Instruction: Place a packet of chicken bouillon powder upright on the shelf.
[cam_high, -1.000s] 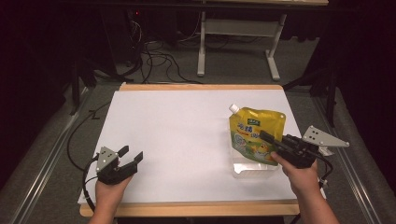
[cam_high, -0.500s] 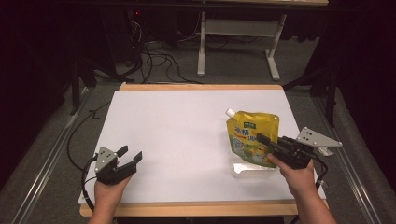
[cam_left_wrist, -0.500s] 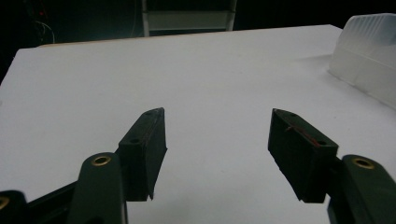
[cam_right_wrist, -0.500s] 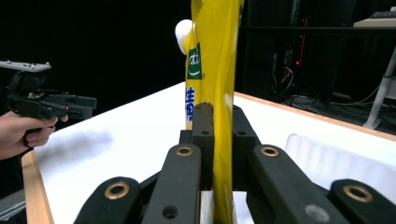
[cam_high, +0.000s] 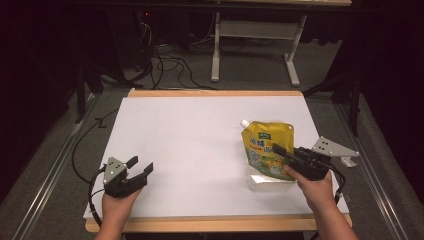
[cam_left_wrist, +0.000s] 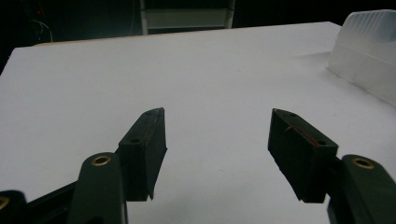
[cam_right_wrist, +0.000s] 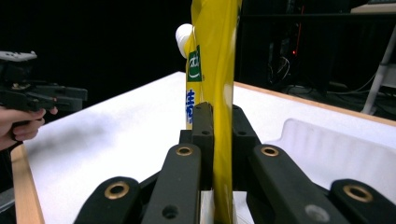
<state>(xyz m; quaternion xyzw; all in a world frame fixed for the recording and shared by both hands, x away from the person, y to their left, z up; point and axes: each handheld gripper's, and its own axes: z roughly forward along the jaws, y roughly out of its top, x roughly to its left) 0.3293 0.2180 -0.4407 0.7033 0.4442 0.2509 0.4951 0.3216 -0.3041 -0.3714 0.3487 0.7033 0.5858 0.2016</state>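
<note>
Black fingers (cam_left_wrist: 144, 149), brass-ringed screw holes, grey three-cornered plates

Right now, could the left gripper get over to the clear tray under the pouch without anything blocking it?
Probably yes. The left gripper sits open at the table's near left, and only bare white tabletop lies between it and the clear tray. The yellow pouch, clamped in the right gripper, stands over that tray, though.
</note>
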